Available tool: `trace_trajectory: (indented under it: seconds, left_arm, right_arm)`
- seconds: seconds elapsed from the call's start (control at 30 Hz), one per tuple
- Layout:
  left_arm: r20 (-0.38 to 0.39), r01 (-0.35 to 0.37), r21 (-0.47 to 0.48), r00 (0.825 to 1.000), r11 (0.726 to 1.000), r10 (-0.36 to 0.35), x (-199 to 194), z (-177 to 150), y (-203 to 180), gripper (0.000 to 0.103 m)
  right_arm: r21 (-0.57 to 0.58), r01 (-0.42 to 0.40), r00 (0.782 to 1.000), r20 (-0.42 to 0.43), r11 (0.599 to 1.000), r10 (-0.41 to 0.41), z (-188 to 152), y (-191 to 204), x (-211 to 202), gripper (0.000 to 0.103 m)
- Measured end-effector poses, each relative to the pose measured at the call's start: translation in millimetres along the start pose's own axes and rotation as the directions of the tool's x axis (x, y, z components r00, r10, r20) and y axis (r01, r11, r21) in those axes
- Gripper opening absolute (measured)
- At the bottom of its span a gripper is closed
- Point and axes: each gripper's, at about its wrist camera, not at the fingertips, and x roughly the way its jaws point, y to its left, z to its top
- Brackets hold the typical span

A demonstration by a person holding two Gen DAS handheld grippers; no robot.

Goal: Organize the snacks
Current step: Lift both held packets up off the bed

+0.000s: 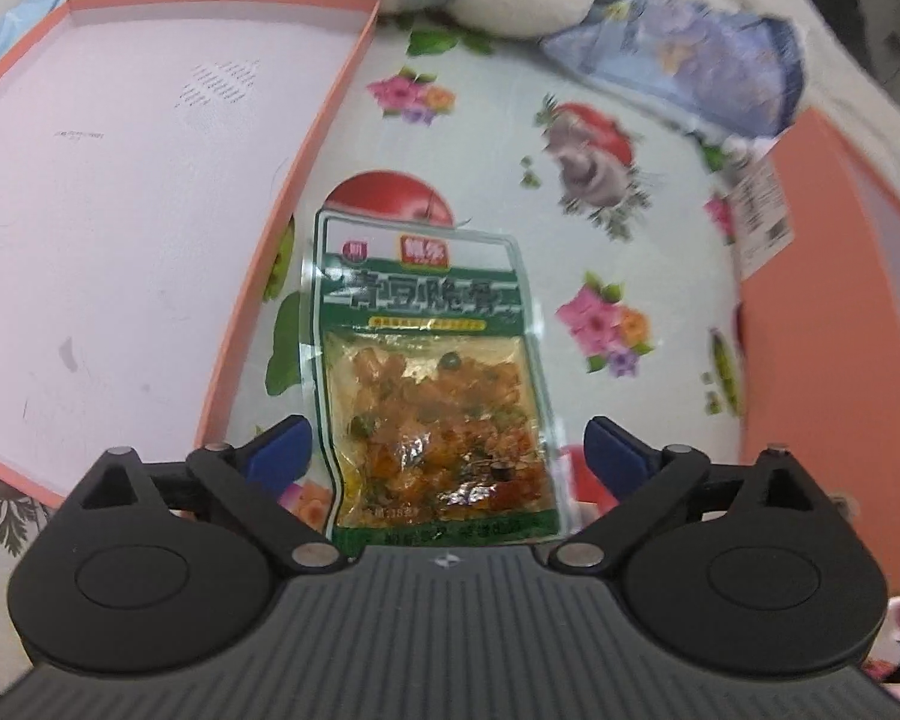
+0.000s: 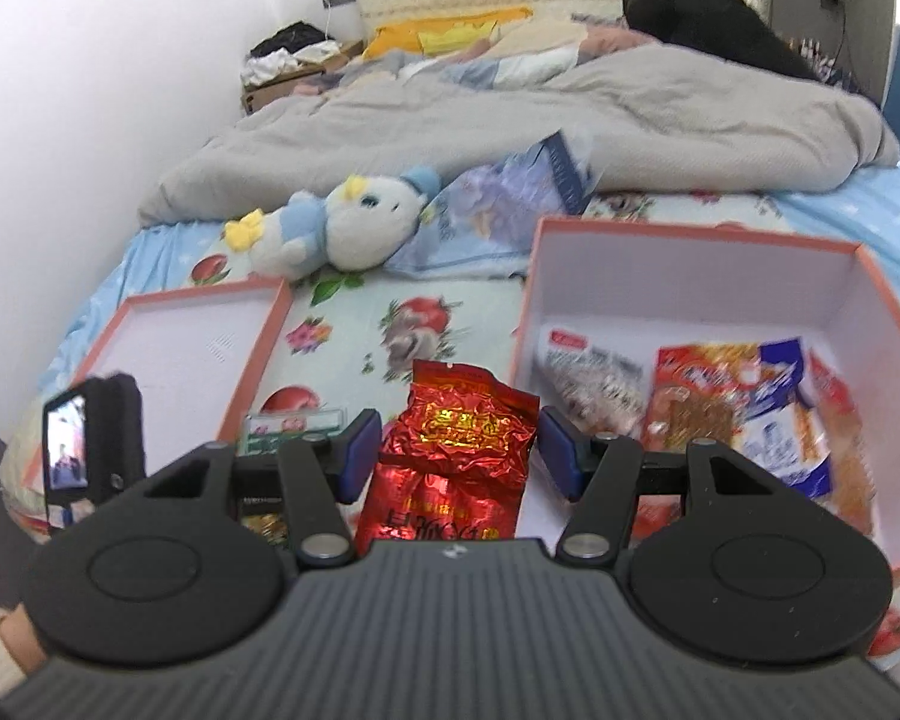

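The left gripper gapes wide over the green packet to straddle it, while the right gripper clamps the red foil pouch, bound for the box at two o'clock.

Bed, covered with a pale sheet printed with fruit and flowers. Lying directly on it: shallow pink box lid at left, green snack packet beside it, deeper pink box at right. Toward the headboard: plush toy, blue patterned bag, grey duvet.
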Motion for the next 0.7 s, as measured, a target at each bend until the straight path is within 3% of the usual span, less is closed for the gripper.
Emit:
trace_trajectory:
  seconds: [0.27, 0.43, 0.53, 0.7]
  left_arm:
    - [-0.024, -0.147, 0.075, 0.989, 0.986, 0.149, 21, -2, -21, 0.103]
    - [-0.035, -0.161, 0.066, 0.986, 0.985, 0.163, 22, -2, -19, 0.103]
    - [-0.032, -0.166, 0.051, 0.985, 0.985, 0.168, 18, -2, -15, 0.097]
    - [-0.004, -0.147, 0.045, 0.989, 0.988, 0.147, 8, -2, -7, 0.073]
  right_arm:
    - [0.032, 0.031, 0.998, 0.045, 0.999, -0.032, 4, -28, -8, 0.06]
    - [0.04, 0.038, 0.999, 0.038, 0.998, -0.039, -2, -37, -7, 0.06]
    - [0.049, 0.04, 0.999, 0.028, 0.998, -0.042, -6, -41, -5, 0.06]
    - [0.057, 0.043, 0.999, 0.013, 0.997, -0.044, -9, -44, 0, 0.06]
